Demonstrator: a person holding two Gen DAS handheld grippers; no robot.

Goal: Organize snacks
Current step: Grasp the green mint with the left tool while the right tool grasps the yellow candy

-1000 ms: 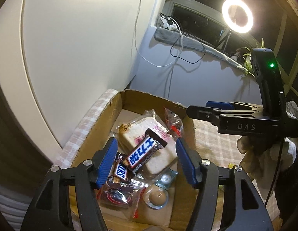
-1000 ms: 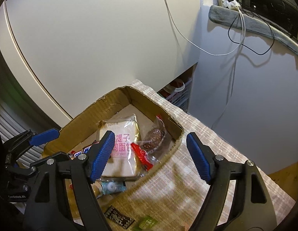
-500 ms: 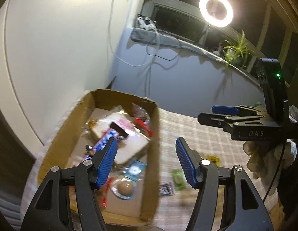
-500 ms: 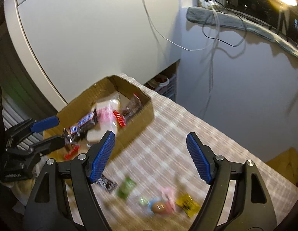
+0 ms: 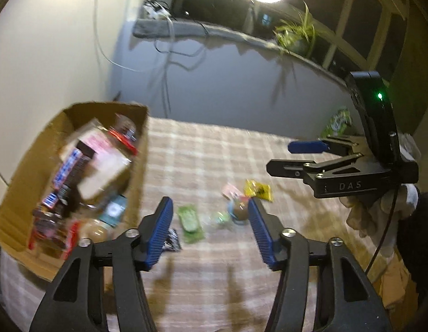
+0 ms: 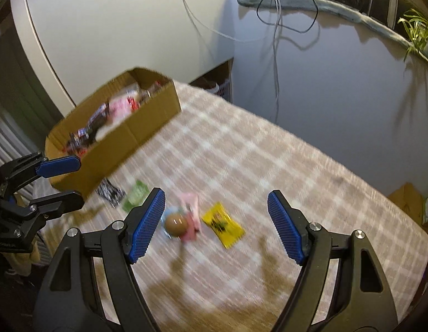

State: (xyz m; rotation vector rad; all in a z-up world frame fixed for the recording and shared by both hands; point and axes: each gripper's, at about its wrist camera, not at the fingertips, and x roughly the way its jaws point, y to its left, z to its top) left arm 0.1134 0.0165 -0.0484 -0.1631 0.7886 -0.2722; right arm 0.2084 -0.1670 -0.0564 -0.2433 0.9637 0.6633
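"DAS" lettering on right gripper [image 5: 296, 156] — jaws apart, empty; left gripper [image 5: 208, 232] likewise — wrapper print blurred.

I read only "DAS" on the right gripper [image 5: 308, 157] body, at 3 o'clock; snack wrappers too blurred.

checked tablecloth [image 6: 269, 166] | on it: cardboard box [image 6: 136, 138], green packet [image 6: 135, 195], yellow packet [image 6: 223, 225], black packet [image 6: 110, 192]

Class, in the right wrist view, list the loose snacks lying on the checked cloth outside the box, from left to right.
Black packet → green packet → packaged brown egg → yellow packet. The pink packet overlaps the egg, so it is left out.
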